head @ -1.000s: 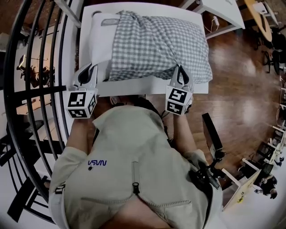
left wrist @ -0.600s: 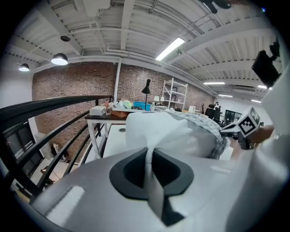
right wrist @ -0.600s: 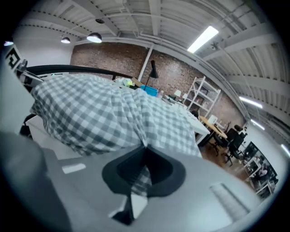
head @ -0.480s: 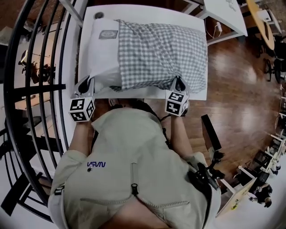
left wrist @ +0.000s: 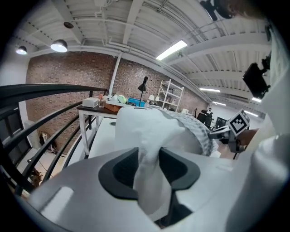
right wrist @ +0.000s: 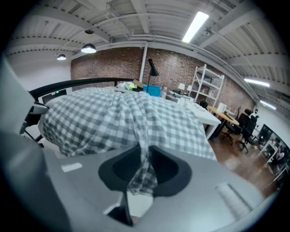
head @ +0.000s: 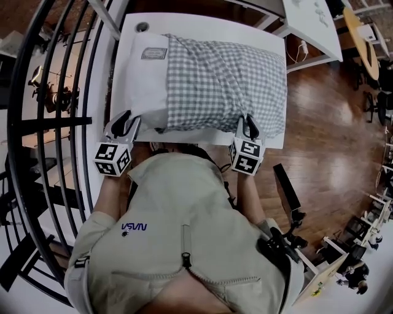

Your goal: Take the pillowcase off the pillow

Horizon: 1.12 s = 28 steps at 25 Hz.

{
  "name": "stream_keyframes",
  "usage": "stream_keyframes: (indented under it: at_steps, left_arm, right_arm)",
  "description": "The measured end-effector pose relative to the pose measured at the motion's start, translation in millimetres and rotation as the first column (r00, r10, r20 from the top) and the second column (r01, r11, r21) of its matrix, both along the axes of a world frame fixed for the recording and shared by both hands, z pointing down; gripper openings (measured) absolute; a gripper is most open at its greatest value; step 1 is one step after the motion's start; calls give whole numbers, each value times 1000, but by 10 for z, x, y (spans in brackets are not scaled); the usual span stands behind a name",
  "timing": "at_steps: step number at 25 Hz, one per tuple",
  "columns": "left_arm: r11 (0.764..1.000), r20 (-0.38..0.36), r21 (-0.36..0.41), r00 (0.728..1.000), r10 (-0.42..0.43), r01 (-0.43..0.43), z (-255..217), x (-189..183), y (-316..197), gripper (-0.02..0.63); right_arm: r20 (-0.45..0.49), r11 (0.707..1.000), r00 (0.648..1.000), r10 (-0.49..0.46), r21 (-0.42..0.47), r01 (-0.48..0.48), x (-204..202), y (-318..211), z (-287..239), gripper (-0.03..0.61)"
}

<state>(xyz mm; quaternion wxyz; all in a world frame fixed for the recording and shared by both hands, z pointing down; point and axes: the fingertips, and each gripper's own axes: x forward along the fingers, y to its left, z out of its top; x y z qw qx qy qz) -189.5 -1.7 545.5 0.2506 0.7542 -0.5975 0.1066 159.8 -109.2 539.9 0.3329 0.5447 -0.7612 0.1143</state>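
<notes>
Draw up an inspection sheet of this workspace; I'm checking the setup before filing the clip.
Surface: white table, bare at its far edge.
Job's things: white pillow lies flat, its left end bare; checked pillowcase covers the rest.
Clutter: nothing seen on the table besides the pillow.
Grippers: left gripper jaws opening, white pillow fabric between them; right gripper jaws opening, pillowcase fabric between them.
Cables: a white cord hangs by the next table; nothing seen on the work table.
Surroundings: black railing on the left, wood floor on the right.
</notes>
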Motion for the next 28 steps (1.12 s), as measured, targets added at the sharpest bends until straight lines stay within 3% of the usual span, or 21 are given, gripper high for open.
stream_keyframes:
  at_steps: [3,7,10,14,17,20,24,28]
  left_arm:
    - [1000,-21,14,1000,18,-18,-237,-48,64,198]
    - [988,-7,152,1000,22,-21,-810,-93,-182,201]
    - [971,49,234,998,32,-43,-1170,-145,-613,201]
    - [963,142,257,989,44,-80,-1347,-183,-1297,207]
    - [970,161,228,985,54,-90,-1285,-169,-1694,238]
    - [981,192,170,980,55,-89,-1112,-133,-1973,276]
    - [995,225,47,971,77,-89,-676,-73,-2213,339]
    - [987,223,-107,964,145,-124,-190,0,-2224,330]
  right_arm:
    - [40,998,999,-35,44,33,-118,51,-345,100]
    - [101,984,989,-104,152,88,-437,-119,-821,100]
    - [126,963,977,-172,232,140,-757,-449,-1111,100]
    - [123,941,963,-240,273,200,-1182,-1008,-1279,132]
    - [124,938,955,-269,258,231,-1472,-1377,-1262,147]
    - [104,943,949,-297,189,274,-1705,-1644,-1117,163]
    - [52,949,948,-315,35,313,-1880,-1829,-710,204]
    - [-25,940,945,-325,-118,320,-1929,-1816,-302,215]
